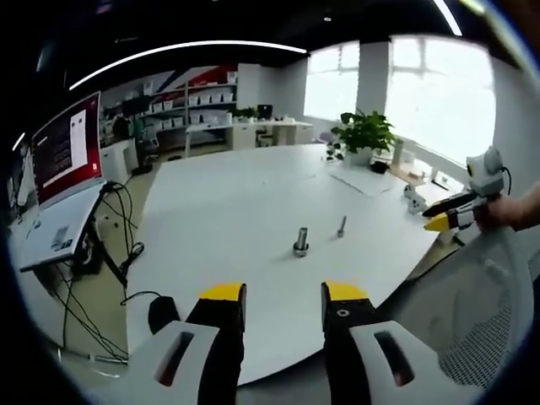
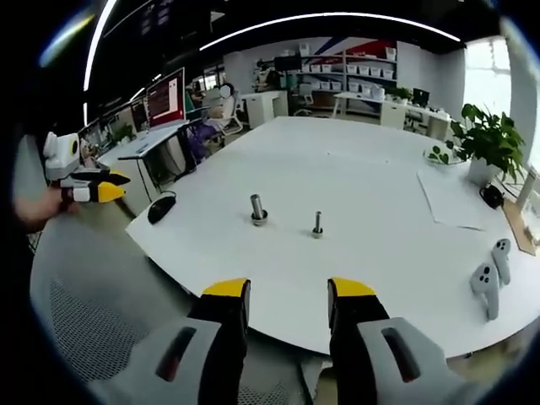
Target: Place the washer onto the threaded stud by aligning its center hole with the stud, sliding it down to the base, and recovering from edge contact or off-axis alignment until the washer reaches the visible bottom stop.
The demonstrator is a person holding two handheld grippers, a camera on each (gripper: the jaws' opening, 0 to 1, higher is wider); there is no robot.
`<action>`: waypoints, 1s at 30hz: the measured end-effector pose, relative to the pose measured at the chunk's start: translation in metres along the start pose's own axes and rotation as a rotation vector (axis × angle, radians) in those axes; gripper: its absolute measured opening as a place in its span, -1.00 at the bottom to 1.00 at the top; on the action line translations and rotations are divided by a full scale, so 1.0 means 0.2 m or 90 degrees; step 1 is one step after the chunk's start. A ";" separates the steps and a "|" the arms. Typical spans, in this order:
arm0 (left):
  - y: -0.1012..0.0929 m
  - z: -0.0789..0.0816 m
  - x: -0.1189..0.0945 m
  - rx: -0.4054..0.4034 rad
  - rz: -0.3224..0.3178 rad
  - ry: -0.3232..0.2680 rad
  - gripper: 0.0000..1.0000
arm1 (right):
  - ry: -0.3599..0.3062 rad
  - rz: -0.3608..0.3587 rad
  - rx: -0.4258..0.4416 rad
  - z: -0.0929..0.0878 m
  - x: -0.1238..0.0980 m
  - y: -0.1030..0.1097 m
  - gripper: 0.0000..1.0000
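— Left gripper view first: what's biggest?
— A white table (image 1: 253, 202), with the left gripper (image 1: 283, 295) at its near edge. Its yellow-tipped jaws stand apart, a wide gap between them, holding and touching nothing.
— And the other claw?
— The right gripper (image 2: 287, 291) hangs off the table's near edge in the right gripper view, jaws likewise spread and empty. In the left gripper view it sits at the right, in a hand; I cannot tell its jaws from there.
— Where's the stud?
— The threaded stud (image 2: 257, 208) stands upright on the table (image 2: 354, 169), long axis vertical, with a wider ring at its base; whether that ring is the washer is too small to tell. Near it a thinner bolt (image 2: 317, 224) stands upright too.
— Anything else?
— A potted plant (image 2: 485, 143), a sheet of paper (image 2: 456, 198), two grey controllers (image 2: 491, 274) at the right edge.
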State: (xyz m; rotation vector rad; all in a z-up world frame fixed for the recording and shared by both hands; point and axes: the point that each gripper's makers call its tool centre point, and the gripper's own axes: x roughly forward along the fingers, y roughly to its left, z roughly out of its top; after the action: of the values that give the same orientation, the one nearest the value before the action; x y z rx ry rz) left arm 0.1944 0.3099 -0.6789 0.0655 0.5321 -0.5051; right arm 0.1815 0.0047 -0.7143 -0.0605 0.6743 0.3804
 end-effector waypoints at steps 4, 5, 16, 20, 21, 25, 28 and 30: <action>0.00 0.01 0.00 -0.007 -0.003 -0.005 -0.32 | 0.003 -0.008 -0.003 -0.01 0.00 -0.01 -0.21; 0.00 0.01 0.00 -0.009 -0.003 -0.006 -0.32 | 0.004 -0.008 -0.006 -0.01 0.00 -0.01 -0.21; 0.00 0.01 0.00 -0.012 0.001 -0.010 -0.30 | 0.014 -0.009 -0.003 -0.02 0.00 -0.01 -0.22; 0.00 0.01 -0.01 -0.011 0.002 -0.010 -0.29 | 0.014 -0.004 -0.003 -0.02 0.00 0.00 -0.22; 0.00 0.01 -0.01 -0.010 0.002 -0.010 -0.29 | 0.013 -0.004 -0.003 -0.02 0.00 0.00 -0.22; 0.01 0.02 -0.01 -0.014 0.005 -0.018 -0.29 | 0.007 -0.005 0.001 -0.01 0.00 -0.01 -0.22; 0.01 0.02 -0.01 -0.013 0.008 -0.018 -0.30 | 0.002 -0.004 0.005 -0.01 0.00 -0.01 -0.22; 0.01 0.02 -0.01 -0.009 0.011 -0.018 -0.30 | 0.001 -0.002 0.006 -0.01 0.00 0.00 -0.22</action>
State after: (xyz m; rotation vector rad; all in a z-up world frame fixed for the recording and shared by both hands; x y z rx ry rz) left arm 0.1961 0.3122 -0.6743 0.0498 0.5071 -0.4853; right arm 0.1805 0.0034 -0.7157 -0.0525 0.6773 0.3736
